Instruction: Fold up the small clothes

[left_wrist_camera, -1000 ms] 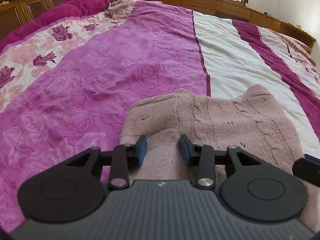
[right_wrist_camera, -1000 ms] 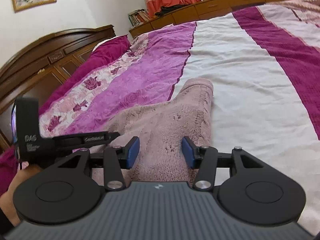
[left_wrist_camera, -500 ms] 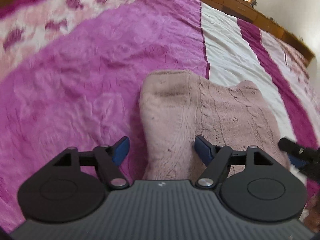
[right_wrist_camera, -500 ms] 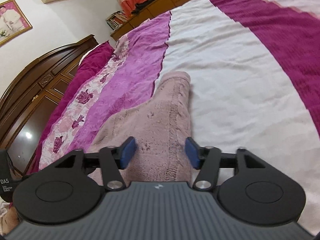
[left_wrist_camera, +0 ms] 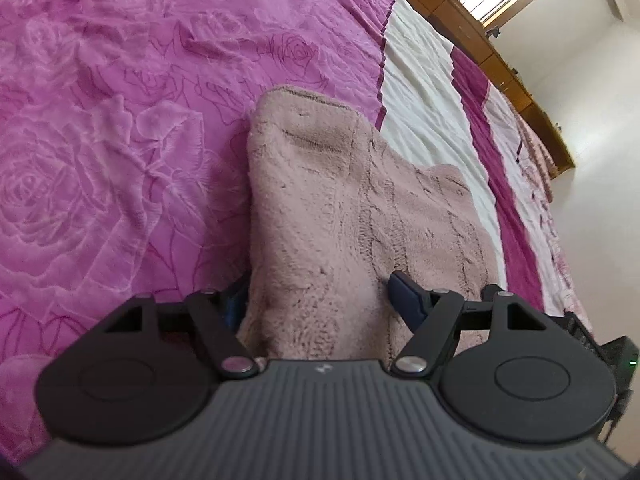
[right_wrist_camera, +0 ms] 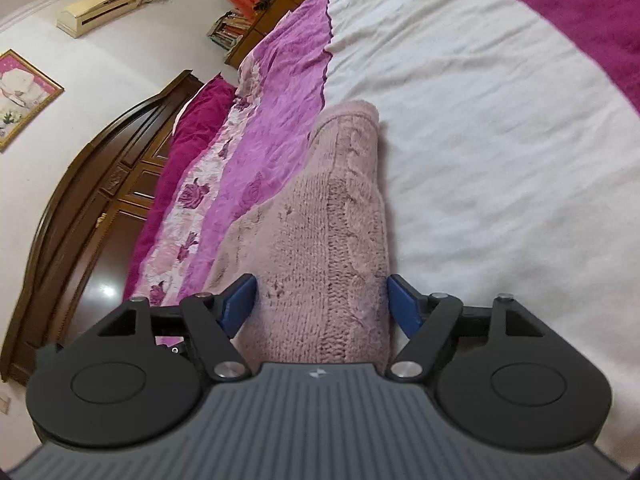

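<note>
A pink cable-knit garment (left_wrist_camera: 352, 208) lies folded on the bed, across the seam between the purple rose cover and the white stripe. My left gripper (left_wrist_camera: 320, 296) is low over its near left end, jaws wide. The left fingertip (left_wrist_camera: 234, 300) is half hidden beside the folded edge and the right one rests over the knit. My right gripper (right_wrist_camera: 320, 300) straddles the garment's (right_wrist_camera: 332, 240) near right end. Its jaws are opening, with the knit filling the gap between the blue pads (right_wrist_camera: 402, 306).
The bedspread has a purple rose part (left_wrist_camera: 120, 140), a white stripe (right_wrist_camera: 480, 120) and magenta bands. A dark wooden headboard (right_wrist_camera: 92, 208) and a pillow (right_wrist_camera: 200, 112) are at the left, and a wooden ledge (left_wrist_camera: 480, 36) lies beyond the bed. Part of the other gripper's body (left_wrist_camera: 600, 344) shows low right.
Both grippers have sunk toward the garment and rolled, tilting the views. Both pairs of jaws have spread wider, and the garment's near ends now sit between them.
</note>
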Demonstrator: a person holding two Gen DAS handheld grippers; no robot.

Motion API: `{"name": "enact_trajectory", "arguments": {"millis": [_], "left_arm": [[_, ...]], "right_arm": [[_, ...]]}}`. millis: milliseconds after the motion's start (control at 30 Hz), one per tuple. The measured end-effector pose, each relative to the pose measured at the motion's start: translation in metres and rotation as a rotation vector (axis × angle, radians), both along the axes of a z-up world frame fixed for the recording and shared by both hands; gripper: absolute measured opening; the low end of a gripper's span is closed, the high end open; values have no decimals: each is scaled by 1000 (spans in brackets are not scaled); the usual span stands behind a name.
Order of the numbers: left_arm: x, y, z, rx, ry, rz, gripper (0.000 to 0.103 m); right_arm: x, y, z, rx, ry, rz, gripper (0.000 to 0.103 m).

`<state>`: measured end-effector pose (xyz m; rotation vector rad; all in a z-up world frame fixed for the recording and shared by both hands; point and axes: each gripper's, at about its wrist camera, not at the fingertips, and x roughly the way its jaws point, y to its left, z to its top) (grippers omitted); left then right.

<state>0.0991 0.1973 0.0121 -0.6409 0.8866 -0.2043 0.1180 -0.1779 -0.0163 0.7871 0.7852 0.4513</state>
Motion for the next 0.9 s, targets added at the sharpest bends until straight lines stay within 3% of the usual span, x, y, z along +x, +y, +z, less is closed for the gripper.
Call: {"name": "enact_trajectory", "arguments": {"millis": [67, 167, 233, 333, 633, 900], "left_arm": [[0, 0, -2, -10, -5, -3, 72], [1, 0, -3, -13, -16, -4, 60], [0, 0, -1, -26, -24, 3, 44], [-3, -1, 4, -36, -40, 10, 36], [-10, -22, 25, -72, -81, -11, 33], [-30, -71, 36, -113, -102, -138, 33]], "right_arm": [[6, 4, -3, 4, 4, 17, 78], [13, 12, -3, -26, -12, 46, 76], [17, 16, -2, -46, -15, 50, 68], [20, 12, 1, 6, 11, 30, 58], [7, -6, 47, 82, -52, 21, 53], [-45, -58, 84, 15, -122, -30, 53]]}}
